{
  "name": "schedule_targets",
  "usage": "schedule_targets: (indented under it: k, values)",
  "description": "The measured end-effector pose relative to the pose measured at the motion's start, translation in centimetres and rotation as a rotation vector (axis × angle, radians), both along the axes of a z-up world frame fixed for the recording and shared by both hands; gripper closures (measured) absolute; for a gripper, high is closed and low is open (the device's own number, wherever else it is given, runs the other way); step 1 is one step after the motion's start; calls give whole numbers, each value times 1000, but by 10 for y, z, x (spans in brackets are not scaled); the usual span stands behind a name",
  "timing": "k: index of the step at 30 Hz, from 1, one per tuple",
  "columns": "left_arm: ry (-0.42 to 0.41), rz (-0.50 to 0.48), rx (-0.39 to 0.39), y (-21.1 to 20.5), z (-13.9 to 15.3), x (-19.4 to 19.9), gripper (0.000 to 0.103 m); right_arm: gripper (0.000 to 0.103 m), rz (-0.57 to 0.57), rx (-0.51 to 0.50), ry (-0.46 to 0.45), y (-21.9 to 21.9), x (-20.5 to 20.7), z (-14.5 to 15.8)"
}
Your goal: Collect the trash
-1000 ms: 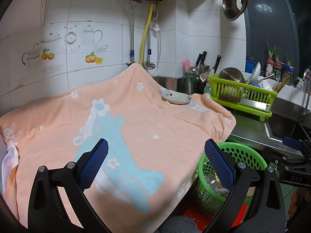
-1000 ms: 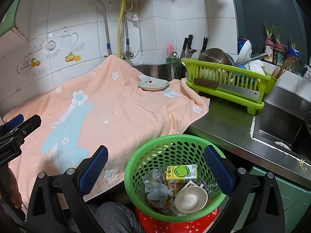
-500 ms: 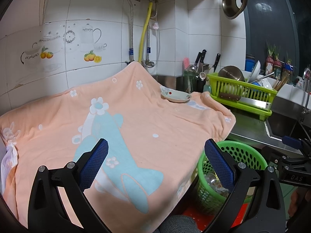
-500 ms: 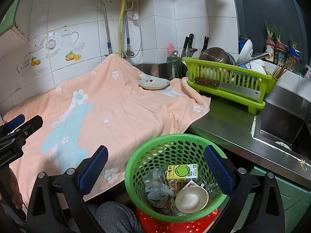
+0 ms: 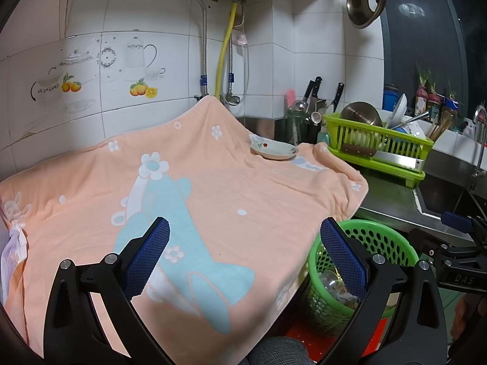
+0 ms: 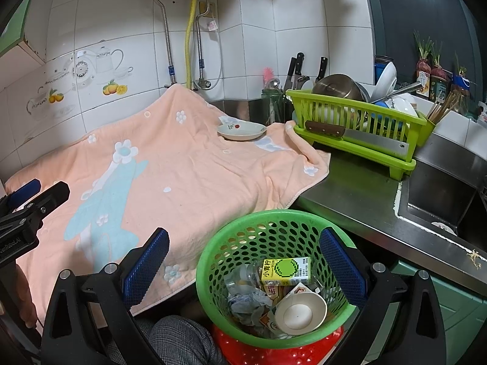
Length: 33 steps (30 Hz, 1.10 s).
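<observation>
A green perforated basket [image 6: 213,258] [image 5: 383,237] stands on a red stool below the counter's front edge. It holds a yellow-green drink carton [image 6: 286,270], a white paper cup [image 6: 299,308], a clear plastic bottle [image 6: 243,276] and crumpled paper. My right gripper [image 6: 243,267] hangs open above the basket with nothing between its fingers. My left gripper [image 5: 243,258] is open and empty over a peach towel [image 5: 213,188] [image 6: 182,167] that covers the counter. A white saucer [image 5: 274,150] [image 6: 242,130] lies on the towel's far side.
A lime dish rack [image 6: 359,124] with a cleaver, pot and dishes stands on the steel counter [image 6: 350,188], beside a sink [image 6: 441,197]. Knives and utensils stand in the tiled corner. A person's checked trouser leg [image 6: 179,337] is below the towel edge.
Both views have shifted only slightly; the grippers stay open and nothing was picked up or dropped.
</observation>
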State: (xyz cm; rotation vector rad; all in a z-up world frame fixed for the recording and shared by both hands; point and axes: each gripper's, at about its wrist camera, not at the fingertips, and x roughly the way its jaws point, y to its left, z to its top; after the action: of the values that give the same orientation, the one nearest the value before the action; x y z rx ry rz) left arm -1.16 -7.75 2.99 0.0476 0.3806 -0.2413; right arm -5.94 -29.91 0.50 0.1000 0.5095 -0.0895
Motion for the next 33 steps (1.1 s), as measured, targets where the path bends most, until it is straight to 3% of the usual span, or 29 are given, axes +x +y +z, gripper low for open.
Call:
schedule_targets:
  k: [33]
  values:
    - [10, 4, 14, -3, -4, 4, 5, 7, 3, 1, 4, 5, 2, -3]
